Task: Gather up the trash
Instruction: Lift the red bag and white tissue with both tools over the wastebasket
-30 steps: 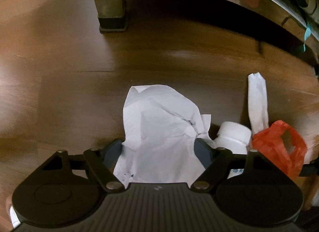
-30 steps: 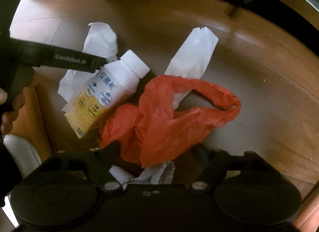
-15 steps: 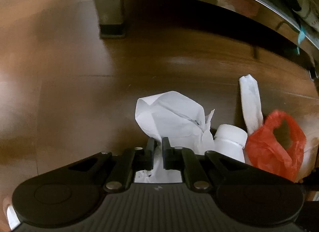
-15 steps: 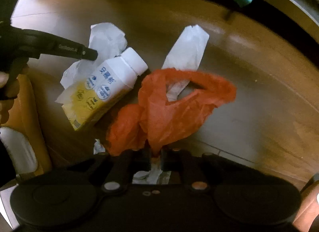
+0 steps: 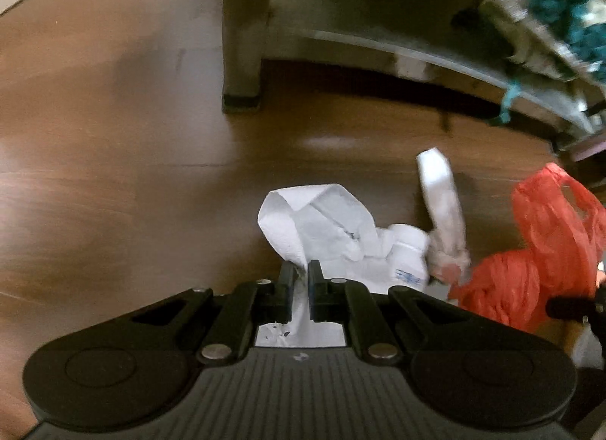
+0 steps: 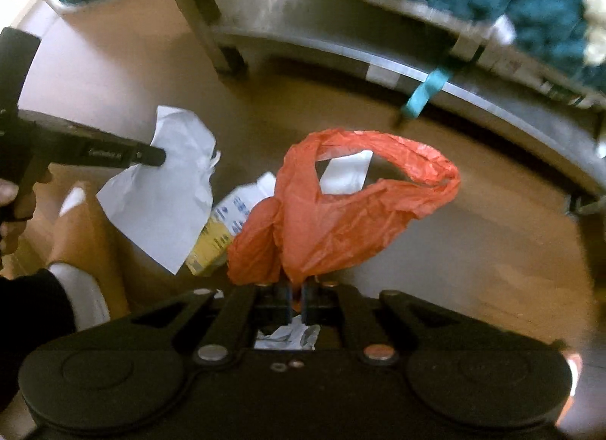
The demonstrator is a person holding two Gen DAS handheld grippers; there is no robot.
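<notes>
Left gripper (image 5: pixel 299 281) pinches the crumpled white paper sheet (image 5: pixel 318 224) between narrow fingers — right gripper (image 6: pixel 297 294) clamps the orange plastic bag (image 6: pixel 341 209), bunched above its fingertips.

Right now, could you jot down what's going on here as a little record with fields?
Setting: brown wooden floor beside a low grey furniture frame
Left gripper: fingers shut on crumpled white paper sheet
Right gripper: fingers shut on crinkled orange plastic bag
Not held: white and yellow plastic drink bottle; folded white paper strip
</notes>
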